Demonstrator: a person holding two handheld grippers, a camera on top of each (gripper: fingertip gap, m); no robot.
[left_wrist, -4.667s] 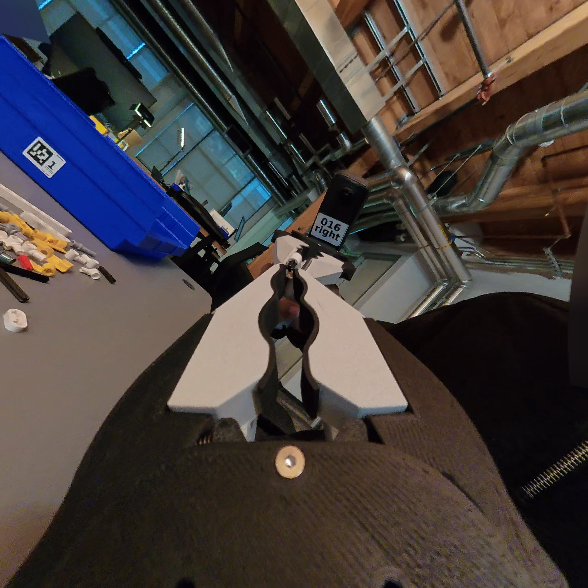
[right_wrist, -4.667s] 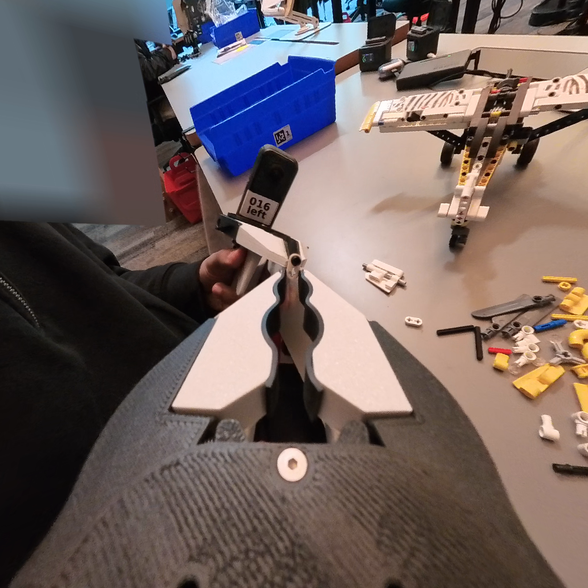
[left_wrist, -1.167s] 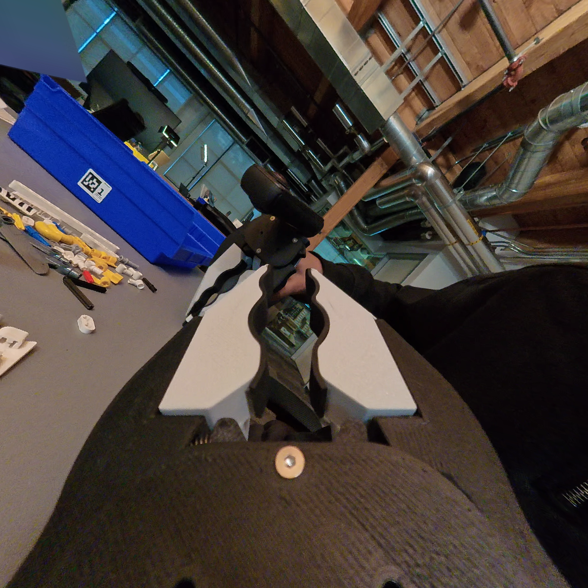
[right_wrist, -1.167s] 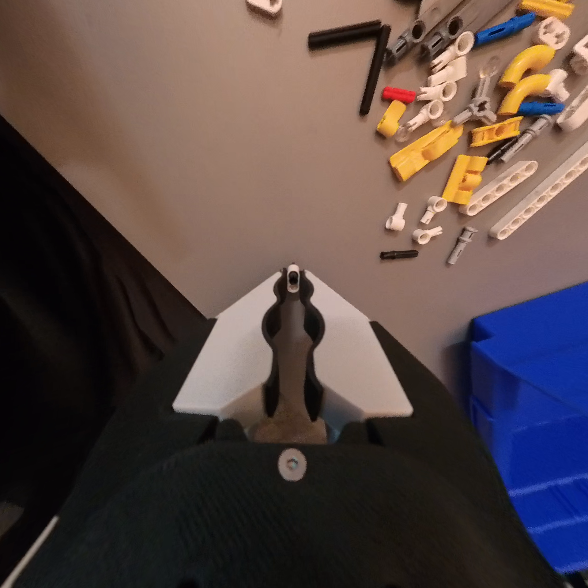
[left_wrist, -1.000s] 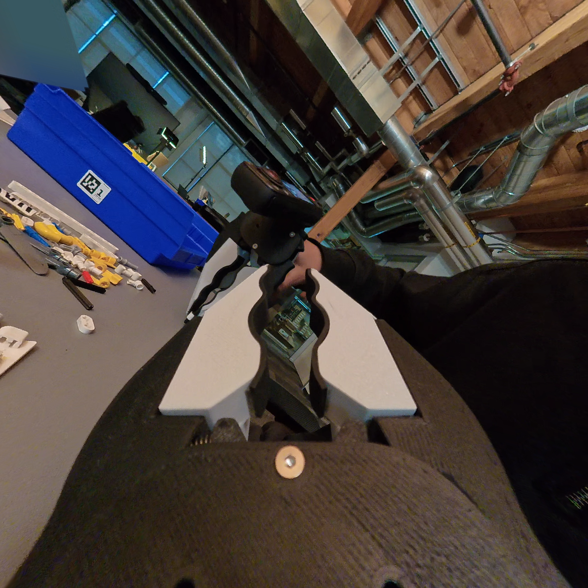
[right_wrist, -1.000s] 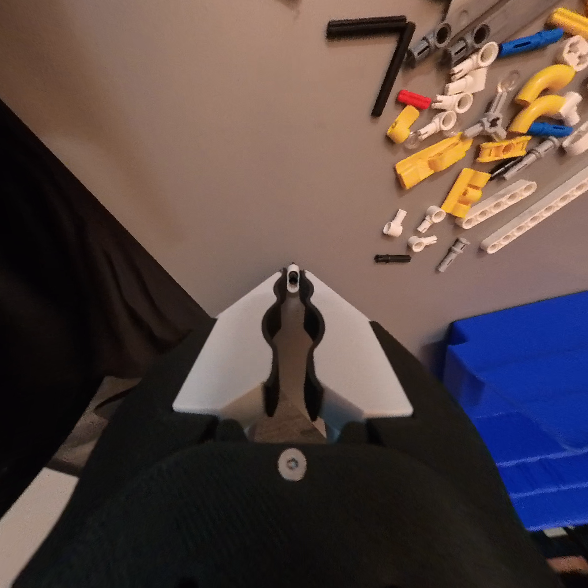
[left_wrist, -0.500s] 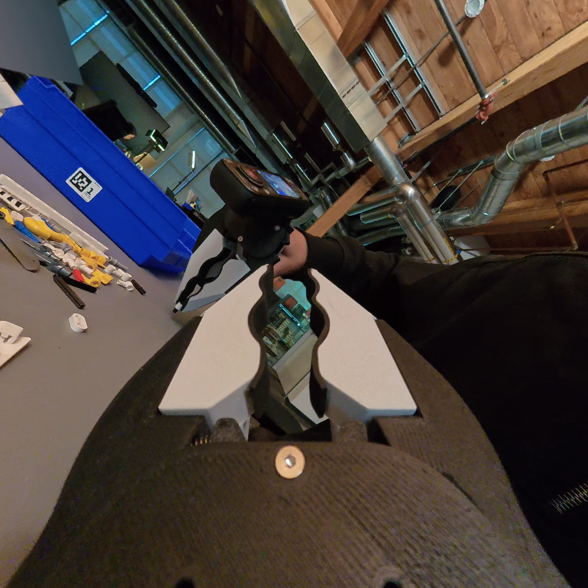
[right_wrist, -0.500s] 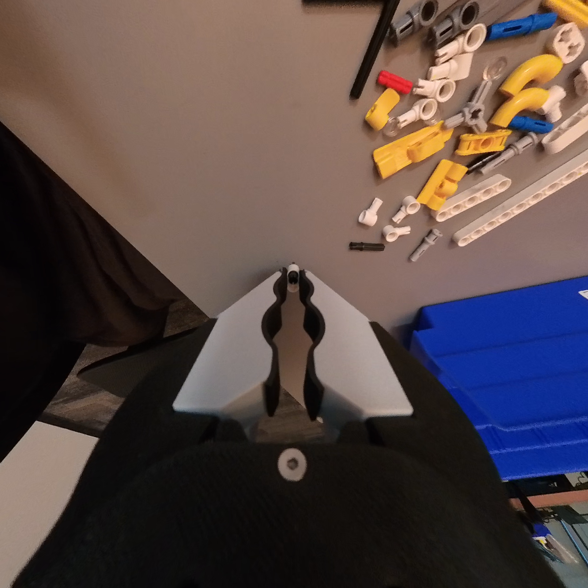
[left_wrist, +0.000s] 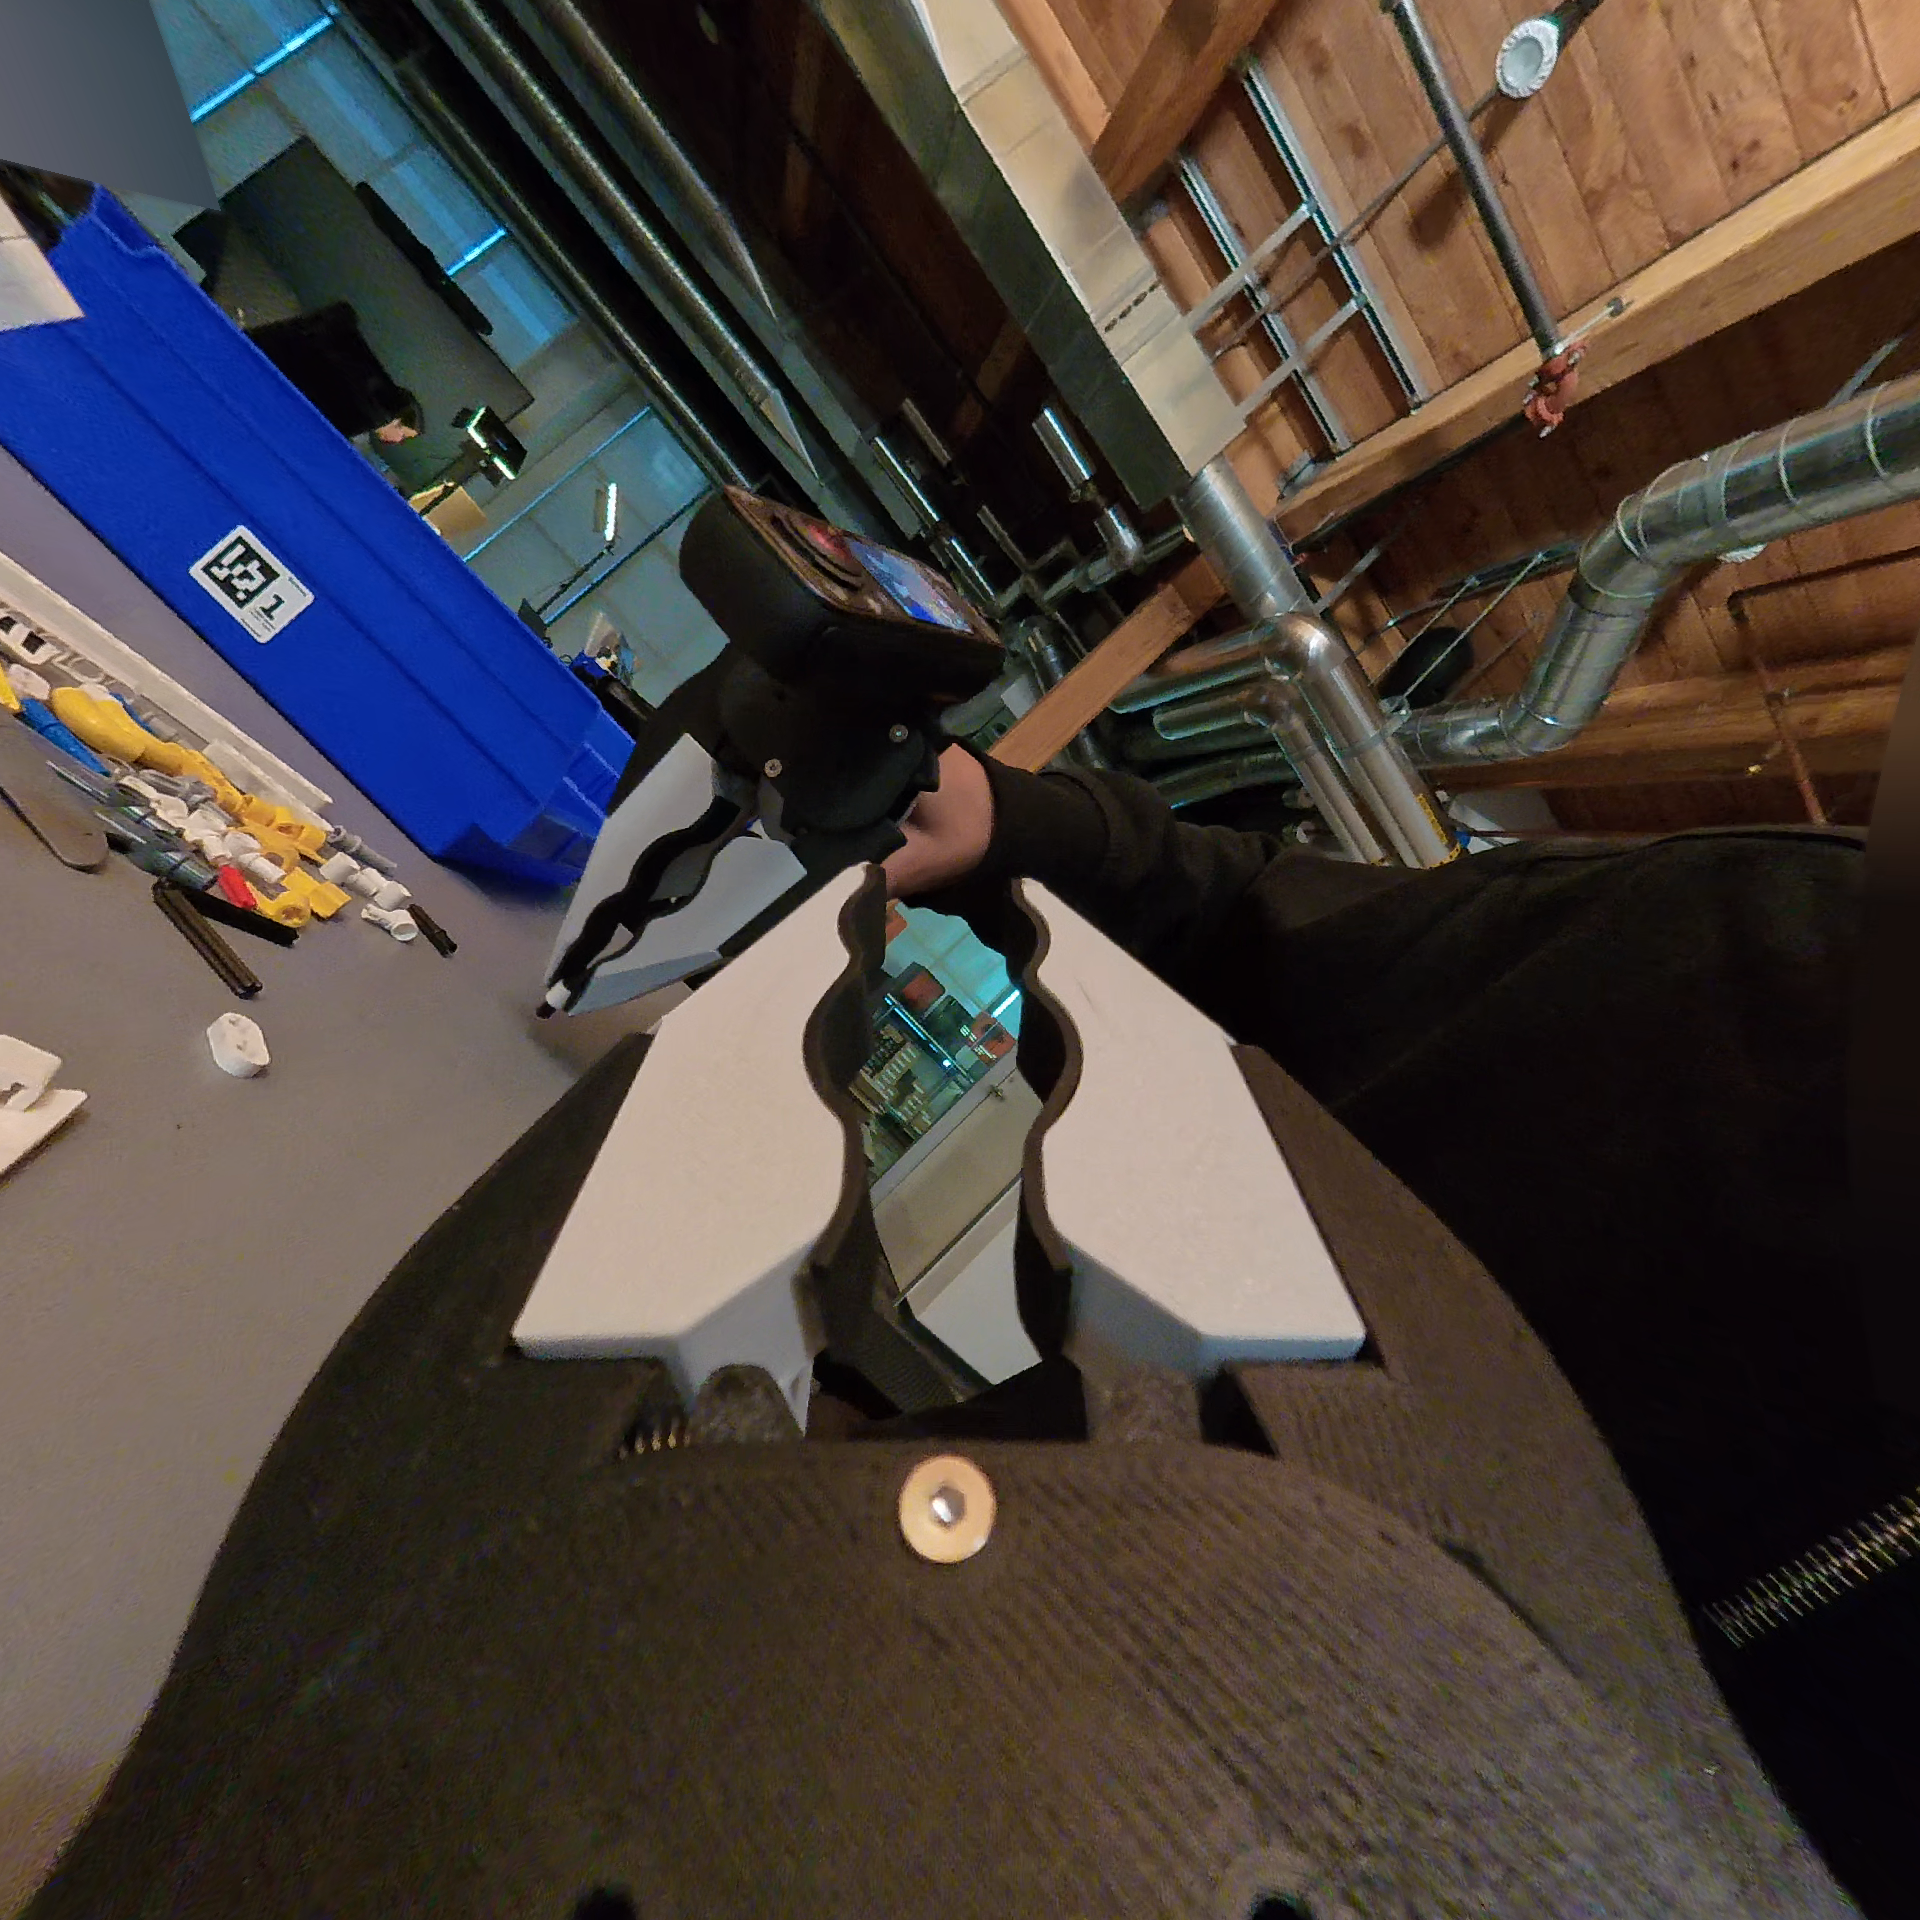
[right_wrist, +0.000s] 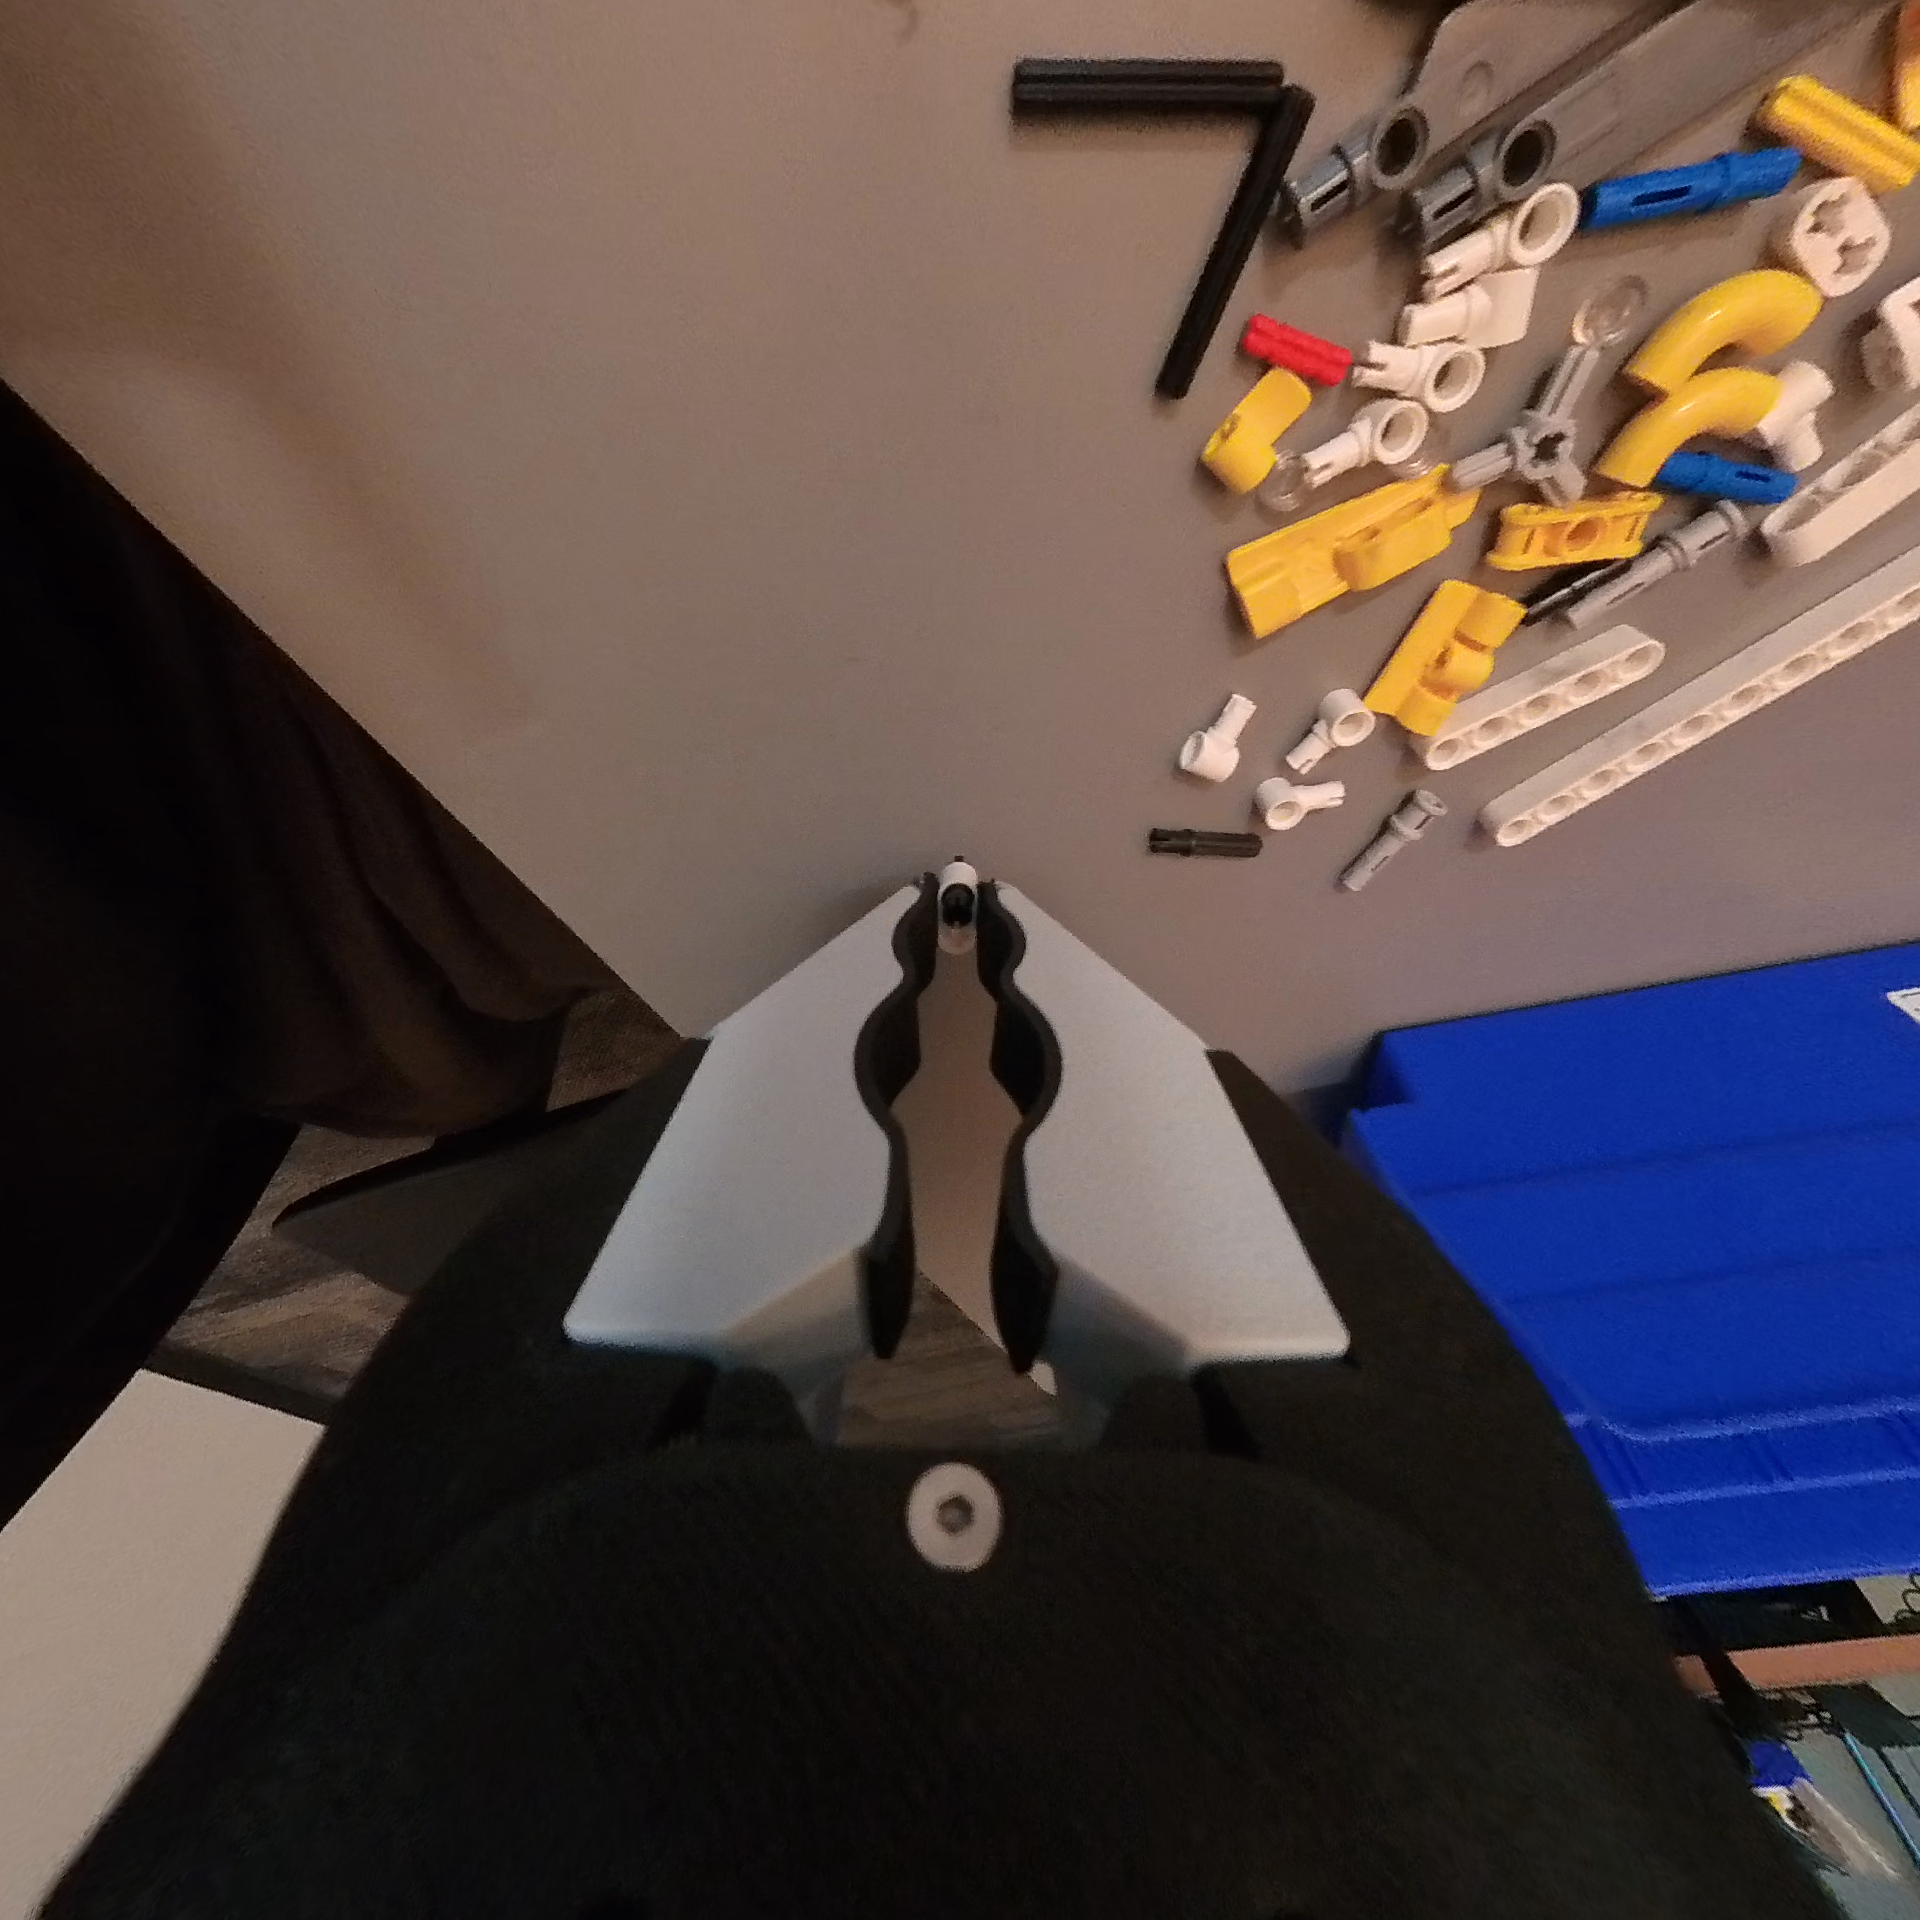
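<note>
My right claw (right_wrist: 956, 902) still pinches the small white connector (right_wrist: 956, 906) over the grey table (right_wrist: 623, 416), loose parts now ahead to its right beside the blue bin (right_wrist: 1662, 1247), while my left claw (left_wrist: 940, 904) gapes slightly wider, empty.

I'm in a workshop-like industrial space: above me run silver spiral-seam metal air ducts (left_wrist: 1714, 520) under a brown wooden plank ceiling (left_wrist: 1558, 156). My grey work table (right_wrist: 623, 416) carries a blue plastic storage bin (left_wrist: 343, 623) and scattered small plastic building-set parts (right_wrist: 1507, 468).
</note>
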